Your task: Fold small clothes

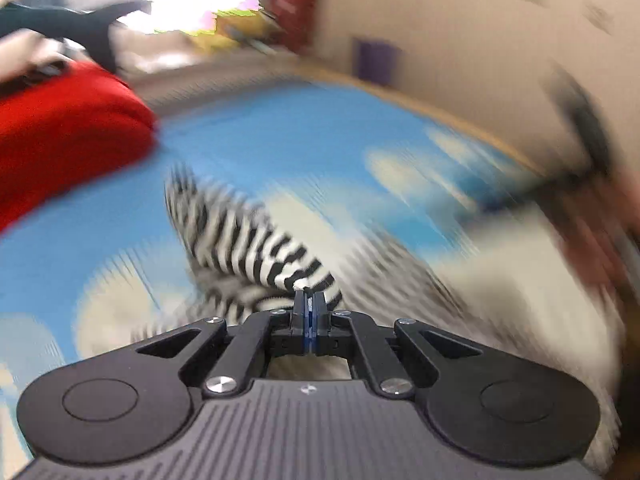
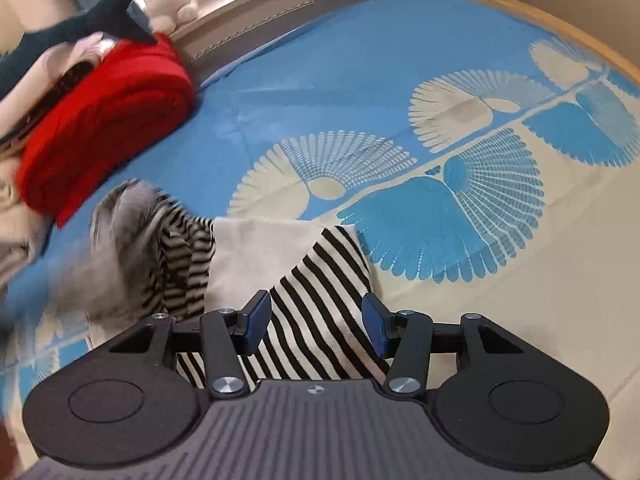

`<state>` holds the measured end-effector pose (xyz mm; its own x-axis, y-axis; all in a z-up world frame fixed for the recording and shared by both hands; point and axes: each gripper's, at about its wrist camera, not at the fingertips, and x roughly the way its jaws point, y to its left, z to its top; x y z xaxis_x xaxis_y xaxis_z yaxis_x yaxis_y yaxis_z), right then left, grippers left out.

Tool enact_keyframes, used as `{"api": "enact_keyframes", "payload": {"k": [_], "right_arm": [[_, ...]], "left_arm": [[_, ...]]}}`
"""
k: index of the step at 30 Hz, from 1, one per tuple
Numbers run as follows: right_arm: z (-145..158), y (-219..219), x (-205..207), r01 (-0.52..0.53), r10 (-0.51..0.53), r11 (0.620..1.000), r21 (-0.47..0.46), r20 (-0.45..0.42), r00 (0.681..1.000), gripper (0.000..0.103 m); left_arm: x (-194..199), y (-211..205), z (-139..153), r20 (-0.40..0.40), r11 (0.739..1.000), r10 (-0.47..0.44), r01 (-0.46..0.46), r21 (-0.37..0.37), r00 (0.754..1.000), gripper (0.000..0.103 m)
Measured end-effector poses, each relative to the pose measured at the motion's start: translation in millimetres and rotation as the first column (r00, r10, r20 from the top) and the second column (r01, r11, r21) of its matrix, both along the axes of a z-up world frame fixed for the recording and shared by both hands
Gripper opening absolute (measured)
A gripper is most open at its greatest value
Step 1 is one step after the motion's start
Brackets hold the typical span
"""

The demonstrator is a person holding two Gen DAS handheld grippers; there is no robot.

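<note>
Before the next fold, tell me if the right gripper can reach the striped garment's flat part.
Probably yes: the right gripper hangs open above the striped garment, nothing between.

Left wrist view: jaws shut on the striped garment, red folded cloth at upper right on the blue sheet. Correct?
Not quite. The red folded cloth sits at upper left, as the left wrist view shows. The left gripper is shut on the striped garment, over the blue sheet.

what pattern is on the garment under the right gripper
Black and white stripes on the garment, with a plain cream panel; clearest in the right wrist view.
</note>
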<state>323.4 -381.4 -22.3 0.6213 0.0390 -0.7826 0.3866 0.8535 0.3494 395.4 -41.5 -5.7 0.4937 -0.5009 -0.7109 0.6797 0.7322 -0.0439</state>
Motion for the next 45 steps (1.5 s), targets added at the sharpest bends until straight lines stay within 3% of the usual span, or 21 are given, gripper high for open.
{"api": "enact_keyframes", "payload": {"k": [3, 4, 6, 8, 9, 11, 15, 18, 21, 23, 25, 26, 27, 29, 31, 34, 38, 40, 41, 42, 45], "right_arm": [[3.2, 2.7, -5.7, 0.006, -0.006, 1.000, 0.003, 0.011, 1.000, 0.052], [3.7, 3.9, -7.1, 0.003, -0.003, 1.000, 0.005, 0.015, 1.000, 0.052], [4.3, 6.9, -9.7, -0.012, 0.012, 1.000, 0.020, 0.032, 0.999, 0.052], [2.2, 11.9, -9.2, -0.038, 0.036, 0.999, 0.032, 0.040, 0.999, 0.052], [-0.1, 15.3, -7.7, -0.055, 0.053, 0.997, 0.045, 0.040, 0.998, 0.052], [-7.7, 21.5, -3.7, -0.091, 0.088, 0.991, 0.100, 0.027, 0.996, 0.052], [-33.4, 32.7, 5.4, -0.105, 0.117, 0.978, 0.182, -0.061, 0.991, 0.052], [-51.3, 38.5, 9.9, -0.102, 0.118, 0.988, 0.120, -0.137, 0.983, 0.052], [-65.8, 42.9, 14.4, -0.125, 0.143, 0.986, 0.108, -0.182, 0.973, 0.052], [-73.5, 46.0, 14.2, -0.142, 0.165, 0.982, 0.125, -0.202, 0.965, 0.052], [-77.5, 49.2, 13.8, -0.144, 0.168, 0.981, 0.127, -0.209, 0.963, 0.036], [-78.1, 50.8, 12.8, -0.147, 0.170, 0.982, 0.121, -0.205, 0.964, 0.015], [-77.5, 51.7, 11.6, -0.147, 0.169, 0.982, 0.118, -0.196, 0.966, 0.004], [-74.1, 49.0, 9.5, -0.132, 0.156, 0.980, 0.146, -0.166, 0.974, 0.002], [-61.3, 42.2, 4.7, -0.106, 0.125, 0.971, 0.216, -0.080, 0.989, 0.001], [-29.1, 32.7, -6.6, -0.112, 0.087, 0.961, 0.251, 0.107, 0.990, 0.001], [-2.2, 18.1, -28.9, -0.115, 0.028, 0.947, 0.300, 0.277, 0.961, 0.001], [-6.0, 16.7, -34.2, -0.110, 0.034, 0.948, 0.298, 0.248, 0.968, 0.001], [-12.7, 17.7, -32.8, -0.112, 0.061, 0.952, 0.286, 0.180, 0.982, 0.001], [-27.5, 22.2, -27.9, -0.116, 0.111, 0.959, 0.257, 0.032, 0.993, 0.001], [-77.8, 17.5, -26.7, -0.032, 0.096, 0.971, 0.237, -0.265, 0.959, 0.005]], "left_arm": [[-60.8, 14.7, -30.9, -0.168, 0.985, -0.049, 0.075, 0.154, 0.985, 0.002], [-68.9, 20.6, -37.5, -0.190, 0.972, 0.007, 0.038, 0.231, 0.982, 0.002], [-64.5, 35.9, -34.9, -0.190, 0.963, 0.166, -0.117, 0.244, 0.968, 0.002], [-39.9, 59.8, -26.3, -0.234, 0.931, 0.363, -0.340, 0.132, 0.902, 0.004], [-29.1, 70.5, -25.5, -0.267, 0.897, 0.438, -0.438, 0.065, 0.858, 0.004], [-15.8, 78.6, -31.6, -0.319, 0.842, 0.510, -0.540, -0.005, 0.798, 0.009], [16.6, 70.9, -73.5, -0.473, 0.795, 0.562, -0.601, 0.083, 0.678, 0.026], [24.6, 80.5, -97.7, -0.575, 0.759, 0.574, -0.643, 0.106, 0.583, 0.045], [8.4, 80.7, -114.3, -0.624, 0.747, 0.582, -0.646, 0.156, 0.522, 0.045], [4.1, 76.6, -115.3, -0.619, 0.757, 0.581, -0.630, 0.172, 0.529, 0.045], [5.1, 72.4, -118.1, -0.599, 0.770, 0.582, -0.609, 0.189, 0.550, 0.037], [3.1, 71.0, -118.2, -0.588, 0.768, 0.590, -0.609, 0.198, 0.553, 0.029], [2.7, 70.7, -119.8, -0.580, 0.764, 0.600, -0.610, 0.210, 0.552, 0.018], [5.2, 71.4, -120.5, -0.573, 0.763, 0.601, -0.613, 0.204, 0.557, 0.010], [7.1, 79.1, -104.5, -0.547, 0.755, 0.595, -0.643, 0.129, 0.589, 0.001], [8.5, 89.8, -62.4, -0.417, 0.731, 0.602, -0.680, -0.057, 0.681, 0.000], [2.8, 105.5, -22.7, -0.254, 0.683, 0.639, -0.687, -0.247, 0.726, 0.000], [3.1, 112.1, -24.5, -0.249, 0.676, 0.658, -0.703, -0.221, 0.711, 0.001], [4.5, 115.6, -30.9, -0.273, 0.672, 0.663, -0.715, -0.194, 0.697, 0.001], [7.7, 119.5, -40.5, -0.309, 0.664, 0.676, -0.735, -0.138, 0.669, 0.001], [15.8, 135.3, -82.7, -0.475, 0.640, 0.707, -0.760, 0.116, 0.523, 0.001]]}}
